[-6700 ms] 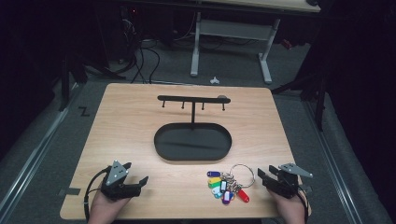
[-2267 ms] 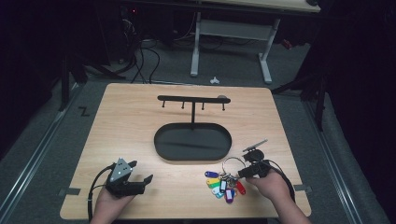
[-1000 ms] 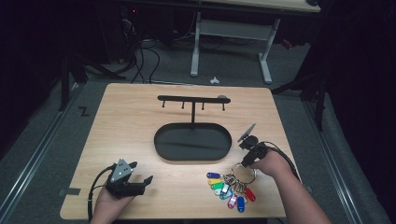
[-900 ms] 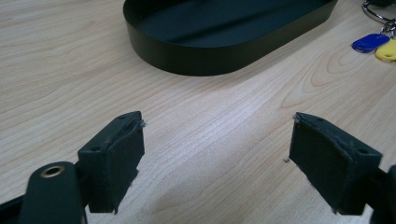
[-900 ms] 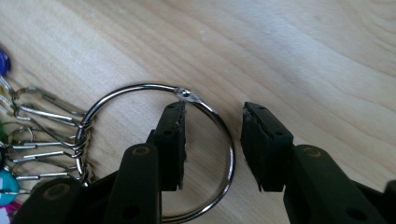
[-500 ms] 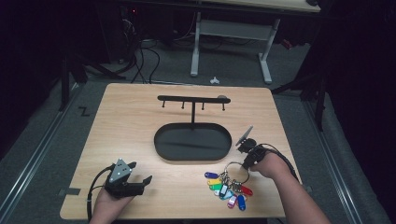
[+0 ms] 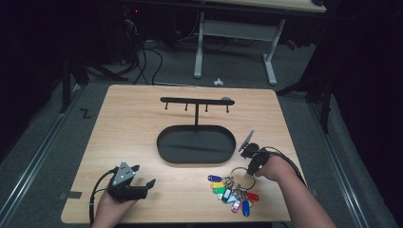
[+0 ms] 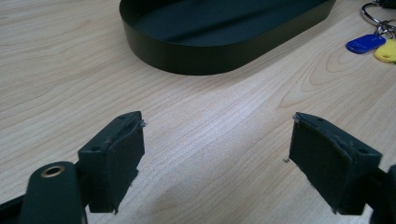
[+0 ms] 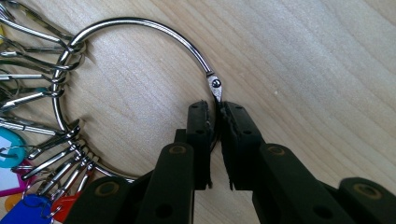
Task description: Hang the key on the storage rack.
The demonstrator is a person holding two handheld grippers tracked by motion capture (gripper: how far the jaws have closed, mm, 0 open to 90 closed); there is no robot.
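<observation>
A large metal key ring (image 9: 140,28) lies on the wooden table (image 7: 133,133) with several small clips and coloured key tags (image 7: 233,192) hanging off its near-left side. My right gripper (image 9: 215,112) is shut on the ring's wire just below its hinge; in the high view this gripper (image 7: 251,166) sits at the ring's far right edge. A black oval tray (image 7: 196,145) with a hook rack (image 7: 196,101) on a post stands mid-table. My left gripper (image 8: 215,149) rests open near the front left of the table (image 8: 65,60), nothing between its jaws.
The tray's wall (image 8: 205,51) lies just ahead of the left gripper, with blue and yellow tags (image 8: 373,44) off to its right. A desk frame and cables stand on the floor beyond the table's far edge.
My right gripper swept from the front right corner to the key ring and shut on it; the ring and tags have shifted slightly forward and left. The left gripper stayed put.
</observation>
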